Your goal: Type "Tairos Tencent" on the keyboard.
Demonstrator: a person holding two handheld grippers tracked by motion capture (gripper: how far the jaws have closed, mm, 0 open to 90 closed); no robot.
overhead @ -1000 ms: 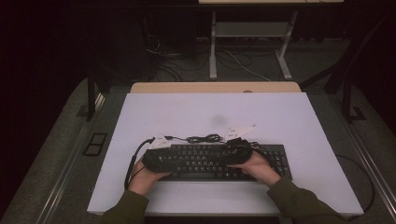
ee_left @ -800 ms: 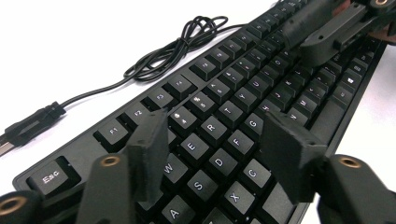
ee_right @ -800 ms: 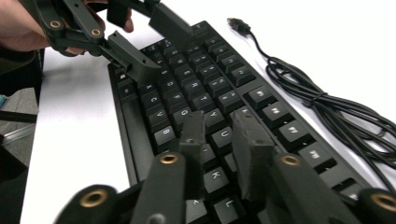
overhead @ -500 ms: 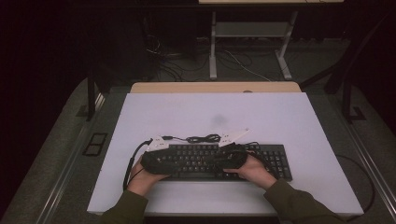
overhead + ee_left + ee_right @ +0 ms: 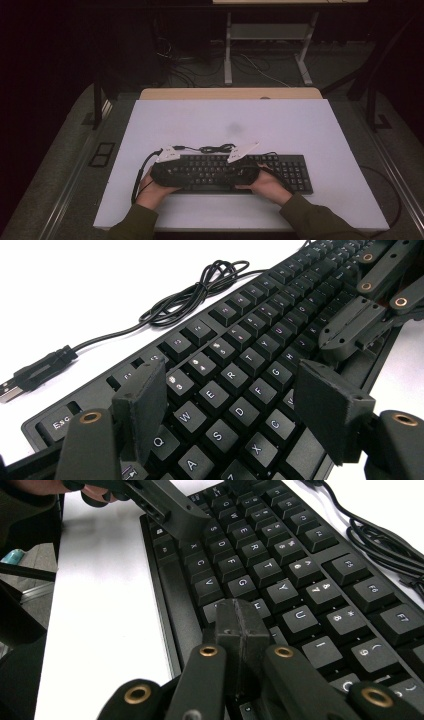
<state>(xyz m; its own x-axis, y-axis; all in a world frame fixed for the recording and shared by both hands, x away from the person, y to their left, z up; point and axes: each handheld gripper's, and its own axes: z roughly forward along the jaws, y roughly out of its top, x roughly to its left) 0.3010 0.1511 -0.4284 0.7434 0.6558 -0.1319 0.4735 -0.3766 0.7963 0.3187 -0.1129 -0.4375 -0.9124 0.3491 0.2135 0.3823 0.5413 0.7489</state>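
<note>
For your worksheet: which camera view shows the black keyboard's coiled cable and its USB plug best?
The left gripper view: the black coiled cable and USB plug lie large and sharp. The high view shows the cable tiny; the right gripper view catches loops at its edge.

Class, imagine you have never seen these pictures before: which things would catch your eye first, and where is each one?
First, the black keyboard lying near the front edge of the white table, its coiled cable just behind it. Next, the two tools poised over the keys: the left hand-held gripper with jaws apart above the letter keys, which have just been opening with nothing between them, and the right hand-held gripper shut, tips together over the keys.
</note>
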